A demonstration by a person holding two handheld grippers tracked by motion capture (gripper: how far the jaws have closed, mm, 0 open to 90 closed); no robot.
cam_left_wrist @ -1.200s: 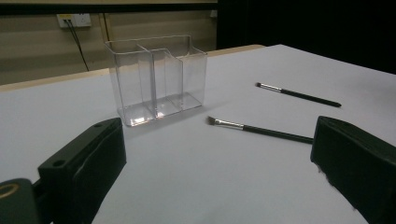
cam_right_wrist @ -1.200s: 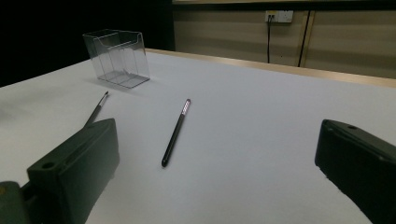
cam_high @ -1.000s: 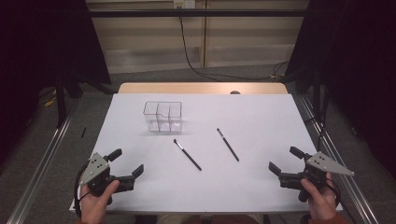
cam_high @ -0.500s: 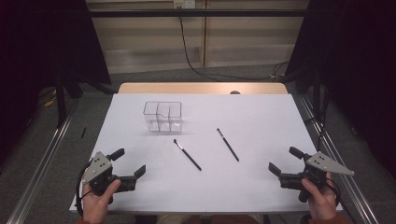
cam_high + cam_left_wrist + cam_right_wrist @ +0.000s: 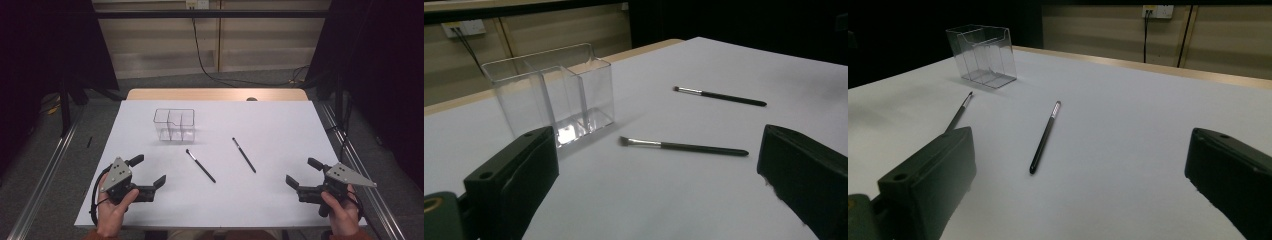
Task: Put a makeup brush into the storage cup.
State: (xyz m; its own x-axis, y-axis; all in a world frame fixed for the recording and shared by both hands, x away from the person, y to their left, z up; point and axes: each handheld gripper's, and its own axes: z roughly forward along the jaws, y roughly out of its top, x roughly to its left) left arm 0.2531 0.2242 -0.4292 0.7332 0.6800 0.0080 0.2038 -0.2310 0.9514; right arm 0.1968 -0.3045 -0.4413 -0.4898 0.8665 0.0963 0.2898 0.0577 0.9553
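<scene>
The organizer looks like clear, glossy plastic with smooth walls. The bench has a matt white top and a wooden-looking far edge. Both brushes have matt black handles and shiny metal collars. The fingers look like matt black plastic.

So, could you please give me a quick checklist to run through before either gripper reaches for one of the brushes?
1. Left gripper jaws open and empty: ok.
2. Right gripper jaws open and empty: ok.
3. Nearer brush lying flat, apart from everything: ok.
4. Farther brush lying flat, free of the first: ok.
5. Clear organizer upright, compartments empty: ok.
6. Table bare between grippers and brushes: ok.
</scene>
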